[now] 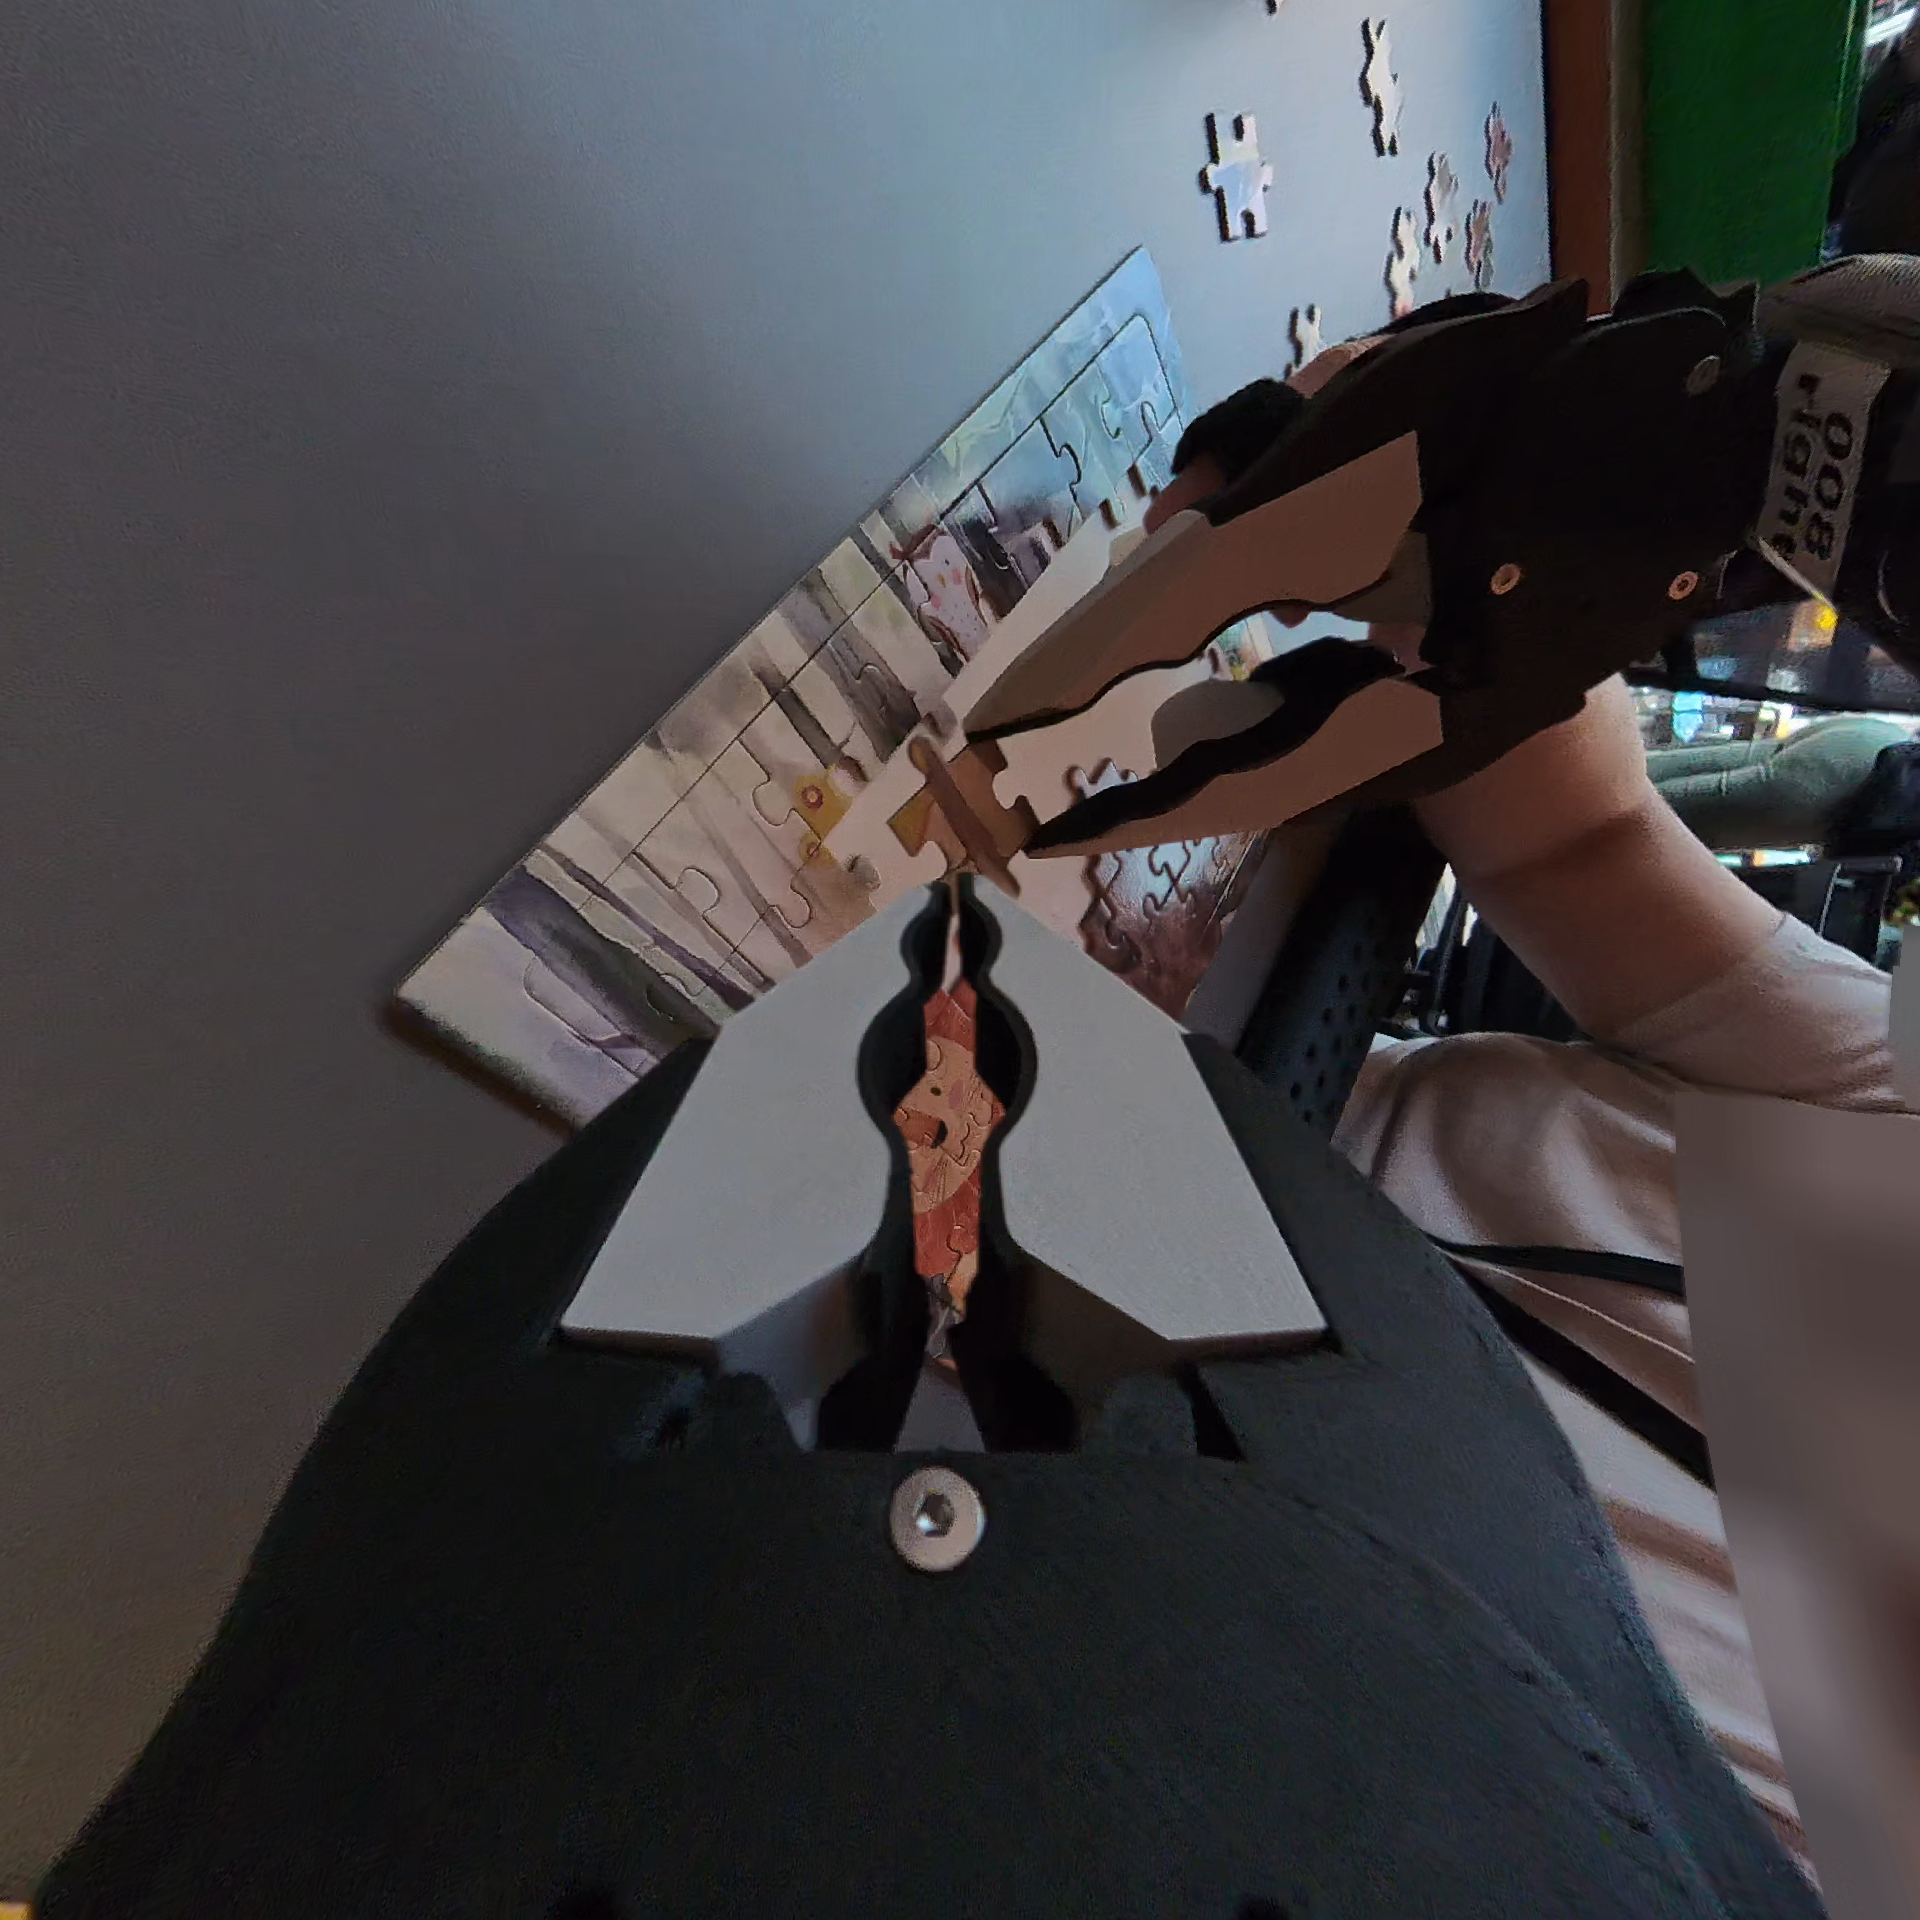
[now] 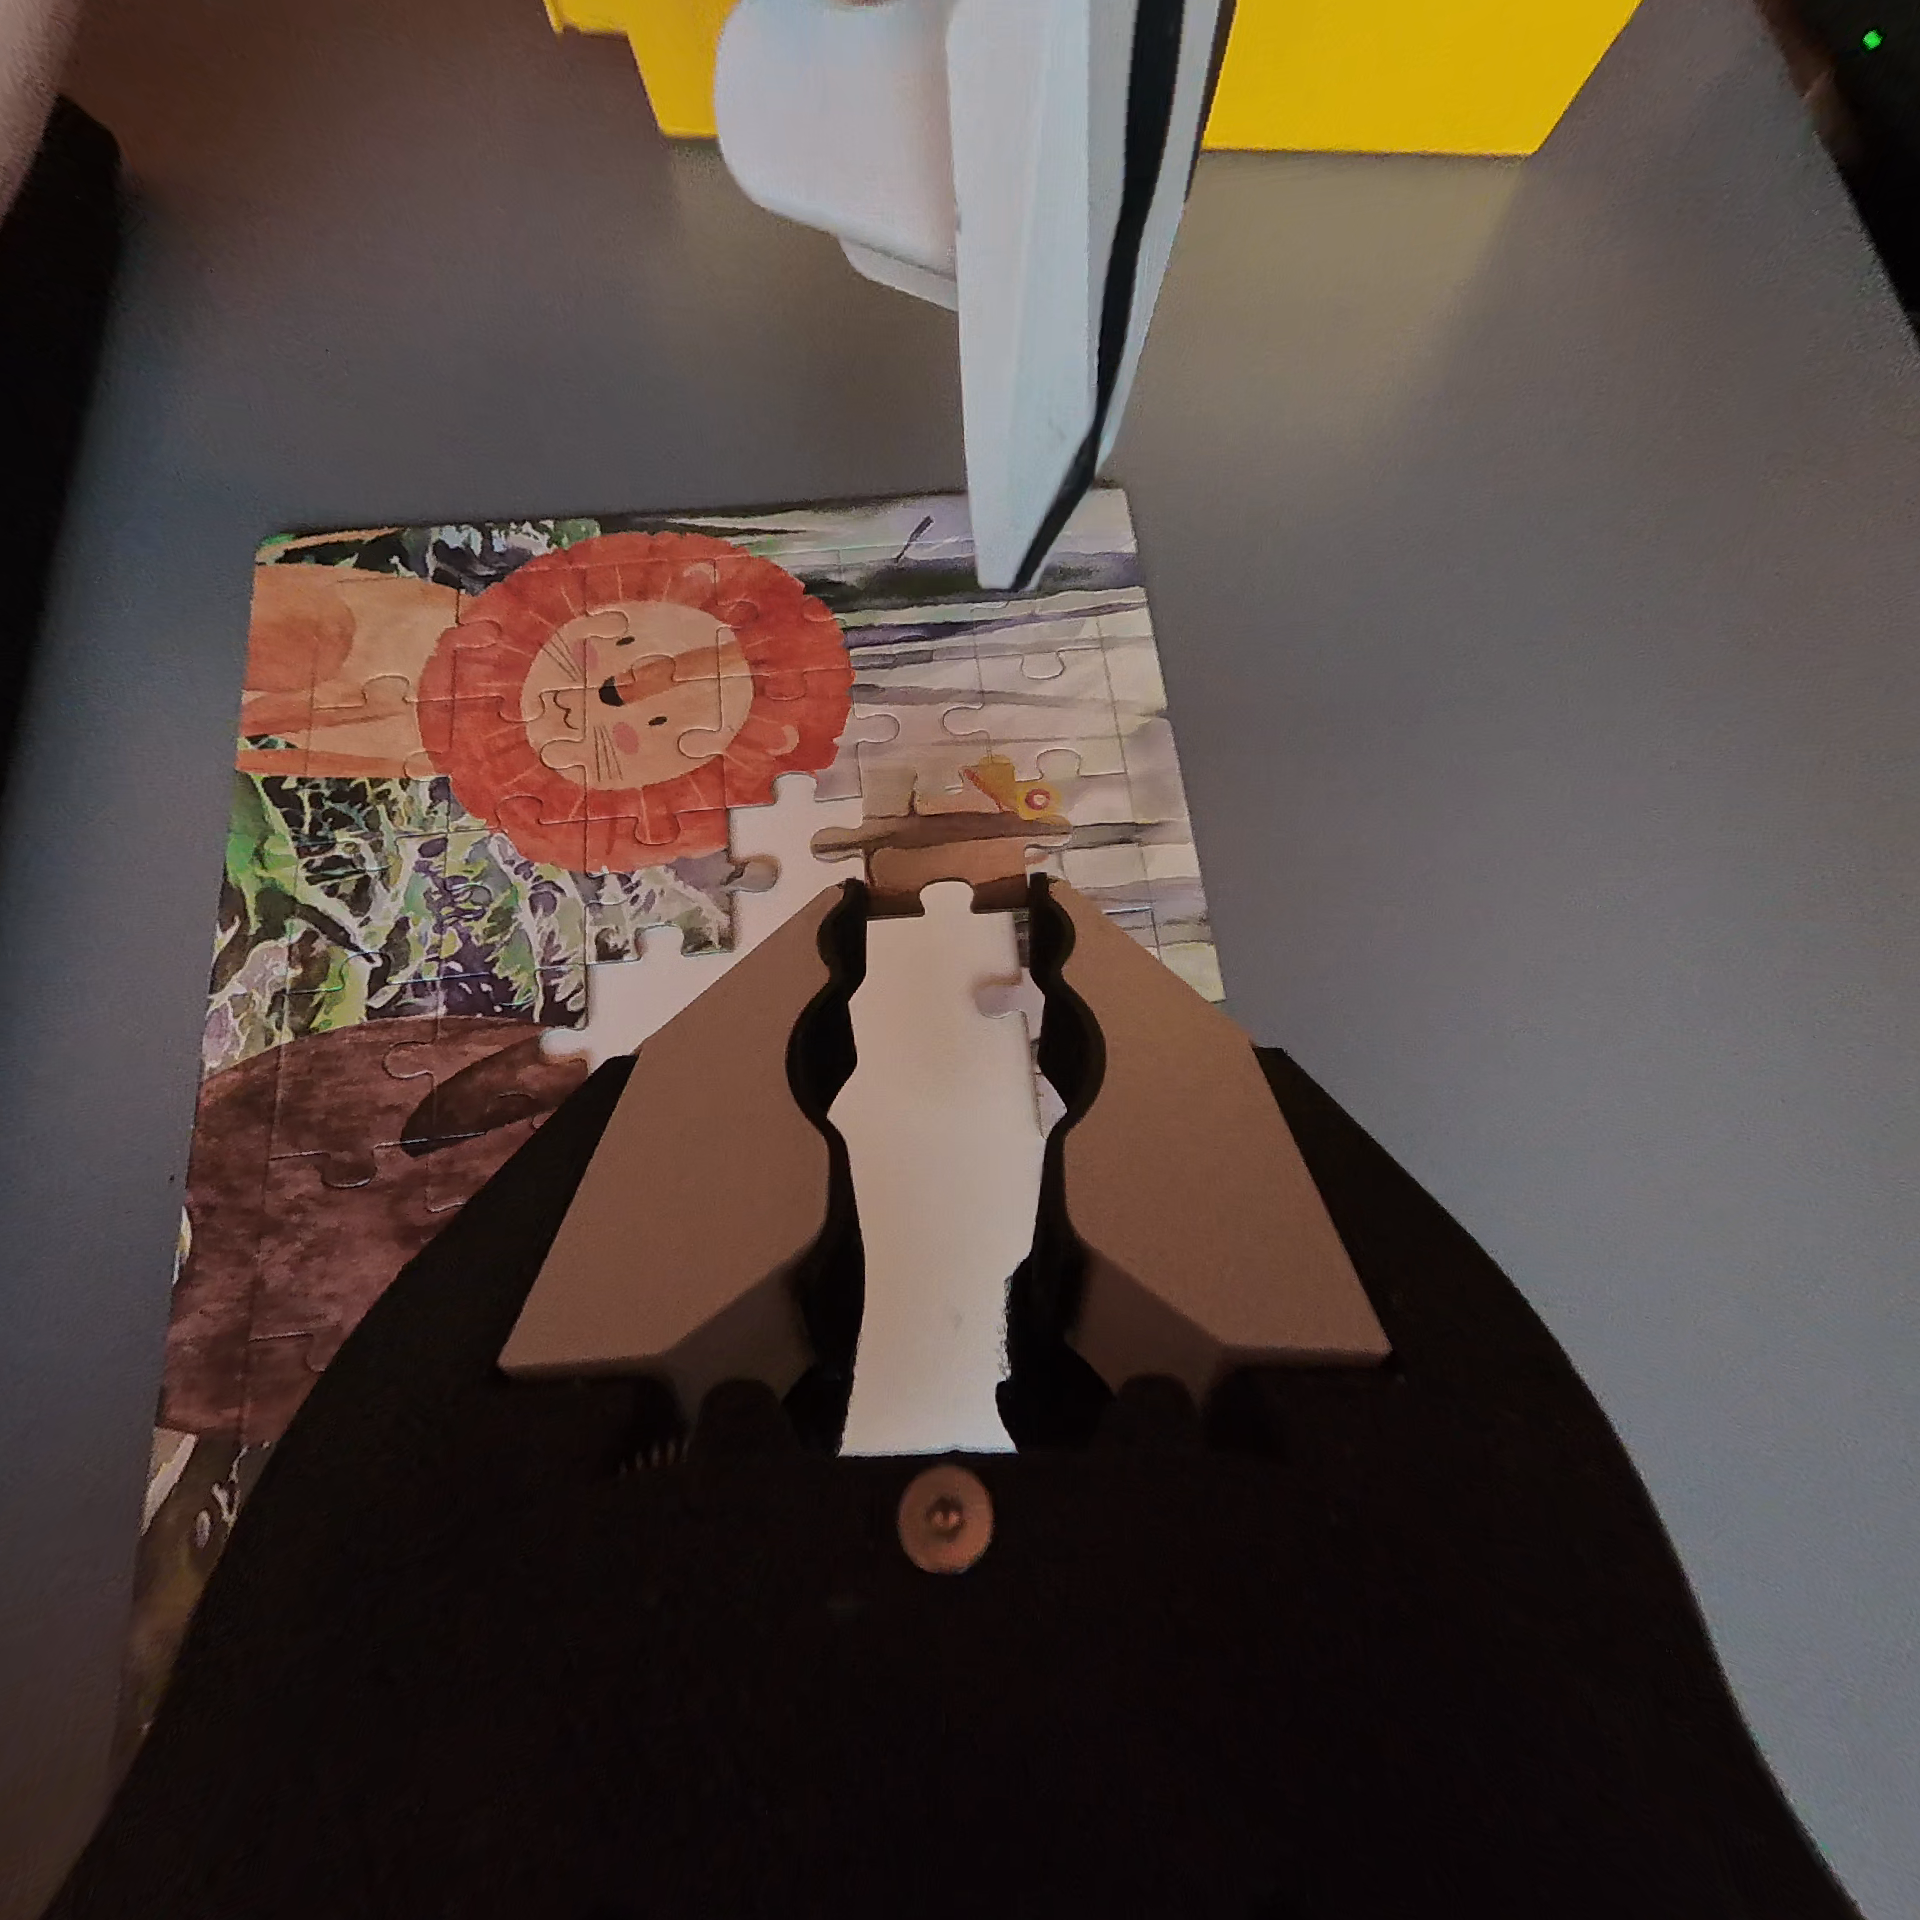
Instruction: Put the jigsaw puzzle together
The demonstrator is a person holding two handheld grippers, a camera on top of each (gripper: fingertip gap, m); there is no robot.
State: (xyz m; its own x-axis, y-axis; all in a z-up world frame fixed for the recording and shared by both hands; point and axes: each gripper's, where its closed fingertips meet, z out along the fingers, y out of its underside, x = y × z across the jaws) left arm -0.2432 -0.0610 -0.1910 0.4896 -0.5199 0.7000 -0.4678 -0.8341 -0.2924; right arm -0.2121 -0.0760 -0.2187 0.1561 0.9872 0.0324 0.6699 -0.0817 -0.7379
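The partly built jigsaw puzzle (image 2: 623, 707), with an orange lion, lies on the grey table; in the left wrist view (image 1: 727, 748) it shows at a slant. My right gripper (image 2: 948, 883) is shut on a brown puzzle piece (image 2: 940, 868), one pad on each side edge. It holds the piece tilted at the far edge of the white unfilled patch (image 2: 935, 1039), beside a yellow bird. The left wrist view shows the same piece (image 1: 961, 810) between the right fingertips. My left gripper (image 1: 961, 894) is shut and holds nothing. Its tip (image 2: 1013, 566) is at the puzzle's far edge.
Several loose pieces (image 1: 1236, 177) lie on the table beyond the puzzle, toward a wooden edge (image 1: 1569, 156). A yellow box (image 2: 1403, 73) stands at the back of the table. A person's arm (image 1: 1558, 831) holds the right gripper. One gripper's finger ends stand about 5 cm off the other's.
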